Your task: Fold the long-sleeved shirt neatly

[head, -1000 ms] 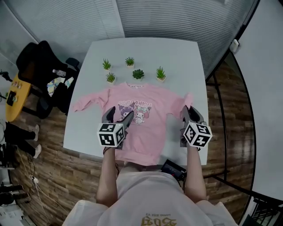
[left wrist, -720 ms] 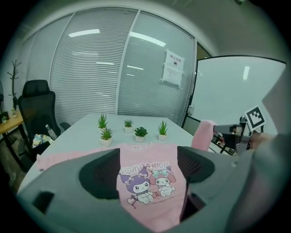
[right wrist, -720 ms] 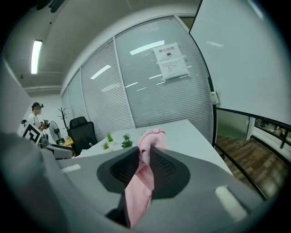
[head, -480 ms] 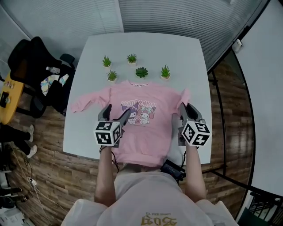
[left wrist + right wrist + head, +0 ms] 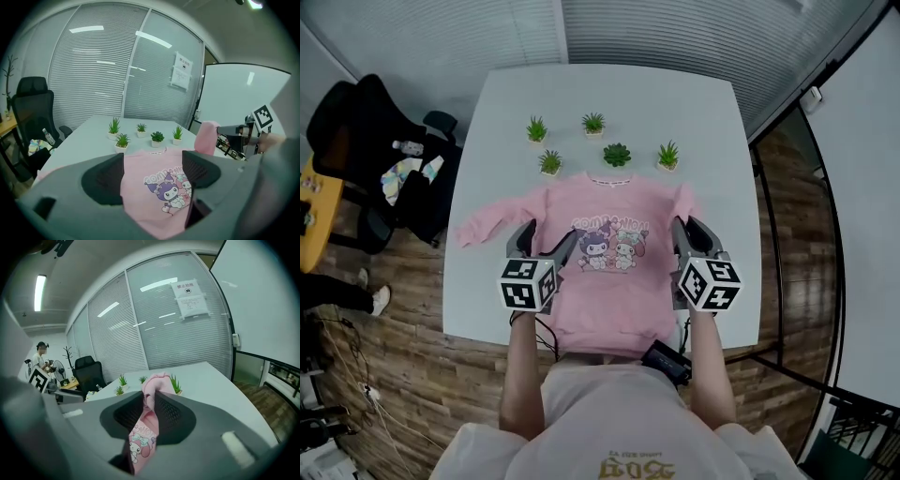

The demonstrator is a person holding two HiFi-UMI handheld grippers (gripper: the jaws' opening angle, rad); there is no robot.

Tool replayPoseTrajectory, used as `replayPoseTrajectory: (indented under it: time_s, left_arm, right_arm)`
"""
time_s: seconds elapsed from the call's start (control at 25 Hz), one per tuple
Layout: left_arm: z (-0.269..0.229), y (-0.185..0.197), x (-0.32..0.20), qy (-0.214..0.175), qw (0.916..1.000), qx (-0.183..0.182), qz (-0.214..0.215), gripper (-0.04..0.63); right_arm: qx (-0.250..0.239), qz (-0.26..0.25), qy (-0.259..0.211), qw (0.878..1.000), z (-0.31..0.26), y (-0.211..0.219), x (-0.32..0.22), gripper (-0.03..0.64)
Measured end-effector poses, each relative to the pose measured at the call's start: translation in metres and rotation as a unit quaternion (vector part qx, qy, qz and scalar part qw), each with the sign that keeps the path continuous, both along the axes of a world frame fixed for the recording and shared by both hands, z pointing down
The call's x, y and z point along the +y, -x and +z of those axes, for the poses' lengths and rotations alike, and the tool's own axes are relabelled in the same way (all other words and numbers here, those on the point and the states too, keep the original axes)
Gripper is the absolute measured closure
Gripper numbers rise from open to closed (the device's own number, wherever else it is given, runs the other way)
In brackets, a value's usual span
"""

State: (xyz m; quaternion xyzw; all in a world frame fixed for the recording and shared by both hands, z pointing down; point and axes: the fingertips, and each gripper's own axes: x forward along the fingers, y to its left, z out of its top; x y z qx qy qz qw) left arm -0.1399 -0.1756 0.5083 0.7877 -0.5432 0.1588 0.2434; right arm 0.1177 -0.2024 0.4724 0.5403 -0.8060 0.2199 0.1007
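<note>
A pink long-sleeved shirt [image 5: 614,291] with a cartoon print lies face up on the white table [image 5: 694,103], its hem hanging over the near edge. Its left sleeve [image 5: 487,223] is spread flat toward the table's left side. My right gripper [image 5: 689,230] is shut on the right sleeve [image 5: 682,199], which hangs lifted above the shirt's right edge; the right gripper view shows the pink cloth [image 5: 150,420] pinched between the jaws. My left gripper [image 5: 546,242] hovers open above the shirt's left half, with only the printed front [image 5: 161,187] showing below the gap.
Several small potted plants [image 5: 617,155] stand on the table just beyond the collar. A black office chair [image 5: 366,122] with items on it sits off the table's left side. Blinds and a glass wall close the far side.
My right gripper has carried the lifted sleeve inward toward the shirt's body. My left gripper has shifted left across the shirt, away from the print.
</note>
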Motion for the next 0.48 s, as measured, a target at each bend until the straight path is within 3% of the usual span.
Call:
replayPoseTrajectory:
  time_s: [0.48]
  left_arm:
    - [0.016,0.055,-0.005,0.015,0.9999,-0.004,0.006,0.212]
  right_arm:
    - [0.009,-0.043,0.004,0.999,0.009,0.095,-0.018,0.531]
